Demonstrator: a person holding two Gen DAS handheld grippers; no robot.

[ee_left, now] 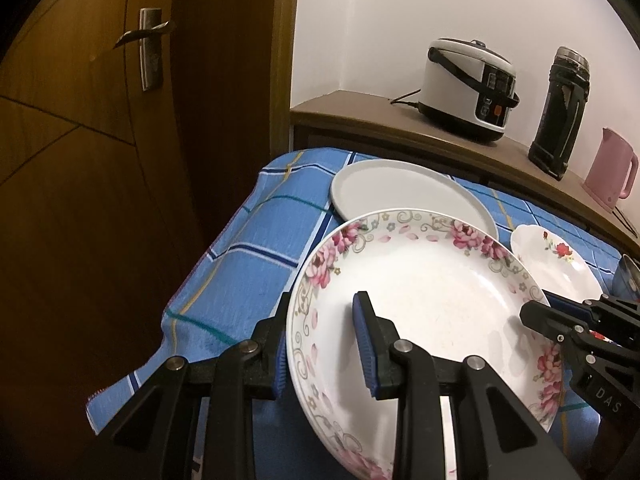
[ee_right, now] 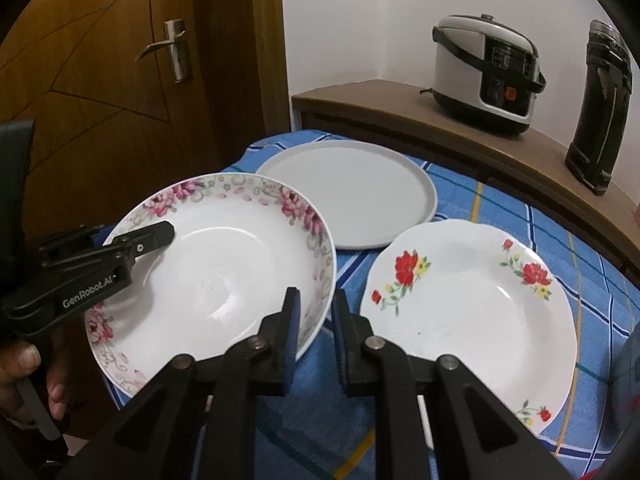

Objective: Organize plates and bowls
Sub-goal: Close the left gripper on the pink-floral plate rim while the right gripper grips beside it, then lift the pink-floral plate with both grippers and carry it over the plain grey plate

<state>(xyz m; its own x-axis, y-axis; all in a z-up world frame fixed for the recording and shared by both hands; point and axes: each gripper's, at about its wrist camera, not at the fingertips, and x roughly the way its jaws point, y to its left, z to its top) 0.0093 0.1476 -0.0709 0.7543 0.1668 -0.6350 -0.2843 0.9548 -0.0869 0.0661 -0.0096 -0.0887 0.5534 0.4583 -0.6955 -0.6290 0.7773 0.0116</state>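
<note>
Pink-flowered white bowl (ee_left: 432,300); left fingers (ee_left: 366,344) and right fingers (ee_right: 294,332) both pinching its rim.

rice cooker (ee_right: 486,74) | black flask (ee_right: 602,108) | pink kettle (ee_left: 610,170) | wooden door (ee_right: 100,80) | blue checked cloth (ee_left: 256,236)

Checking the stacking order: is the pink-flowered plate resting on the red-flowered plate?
No. The pink-flowered plate sits apart from the red-flowered plate, with tablecloth showing between them.
</note>
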